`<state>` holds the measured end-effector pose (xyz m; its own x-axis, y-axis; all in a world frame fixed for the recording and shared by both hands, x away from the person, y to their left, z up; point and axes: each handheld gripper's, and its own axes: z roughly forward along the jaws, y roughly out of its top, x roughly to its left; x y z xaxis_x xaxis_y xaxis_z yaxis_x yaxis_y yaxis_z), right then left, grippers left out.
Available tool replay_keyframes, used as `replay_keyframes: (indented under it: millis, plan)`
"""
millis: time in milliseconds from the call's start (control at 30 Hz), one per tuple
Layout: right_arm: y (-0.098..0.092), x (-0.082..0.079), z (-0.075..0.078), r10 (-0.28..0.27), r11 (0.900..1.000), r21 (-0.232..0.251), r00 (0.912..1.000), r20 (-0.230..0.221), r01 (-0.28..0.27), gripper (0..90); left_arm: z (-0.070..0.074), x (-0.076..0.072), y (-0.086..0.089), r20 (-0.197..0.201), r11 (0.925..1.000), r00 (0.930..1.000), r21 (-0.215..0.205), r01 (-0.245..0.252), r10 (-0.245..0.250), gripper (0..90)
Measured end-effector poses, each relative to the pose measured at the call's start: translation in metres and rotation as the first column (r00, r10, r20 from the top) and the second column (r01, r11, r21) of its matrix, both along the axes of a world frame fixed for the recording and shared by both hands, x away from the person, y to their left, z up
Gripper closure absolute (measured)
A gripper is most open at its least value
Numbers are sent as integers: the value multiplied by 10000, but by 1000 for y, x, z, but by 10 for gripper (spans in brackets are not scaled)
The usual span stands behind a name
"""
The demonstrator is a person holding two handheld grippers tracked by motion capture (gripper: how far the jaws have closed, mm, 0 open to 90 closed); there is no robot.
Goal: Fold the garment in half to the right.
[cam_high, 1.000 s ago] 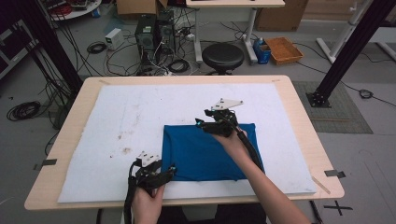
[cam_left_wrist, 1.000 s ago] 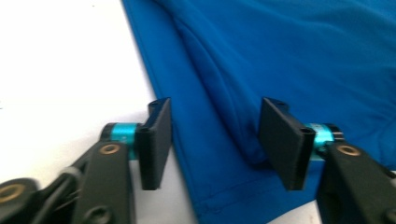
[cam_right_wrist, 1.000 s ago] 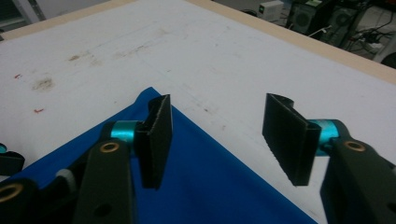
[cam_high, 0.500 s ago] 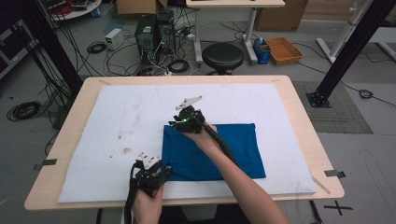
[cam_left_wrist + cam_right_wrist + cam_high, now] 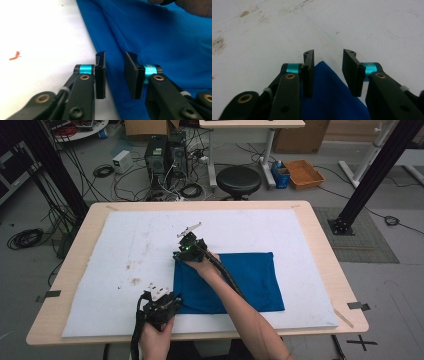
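Cloth [image 5: 235, 282] is lying flat on the white mat [image 5: 125, 255] covering the desk [image 5: 320, 225], folded into a blue rectangle toward the mat's near right part. Left gripper [image 5: 161, 302] is sitting at the cloth's near left corner; in the left gripper view its fingers [image 5: 100, 72] are standing apart astride the cloth's left edge, having just been closing, with the hem between them but no pad pressing on it. Right gripper [image 5: 189, 245] is sitting at the cloth's far left corner; in the right gripper view its fingers [image 5: 308, 72] are spread, having just been opening a little, with the corner tip lying between them, not pinched. Brown stains [image 5: 134, 281] are showing on the mat left of the cloth.
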<state>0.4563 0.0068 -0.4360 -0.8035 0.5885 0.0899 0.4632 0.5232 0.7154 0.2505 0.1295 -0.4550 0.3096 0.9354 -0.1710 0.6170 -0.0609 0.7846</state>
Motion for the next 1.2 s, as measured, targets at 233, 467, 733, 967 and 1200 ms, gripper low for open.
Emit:
replay_keyframes:
  millis: [233, 467, 733, 967, 1200]
  plan:
    - [-1, -2, 5, 136, 9999, 38, 9997, 204, -137, 617, 0, -2, -4, 28, 9995, 9996, -155, 275, -274, 444]
    - [-1, -6, 8, 209, 9998, 42, 9994, 275, -210, 614, -4, -4, 5, 163, 9943, 9994, -1016, 312, -297, 434]
    - [-6, -4, 8, 105, 9998, 179, 9997, 213, -109, 610, -11, -4, 18, -272, 9345, 9995, -3552, -252, 166, 446]
    - [-6, -4, 8, 75, 9998, 161, 9998, 205, -78, 600, -7, -6, -1, 69, 9841, 9990, -1727, -423, 442, 463]
    - [3, -5, 2, 279, 9993, -249, 9972, 690, -262, 714, -8, -13, -21, 898, 9931, 9906, 476, -1075, 1030, 676]
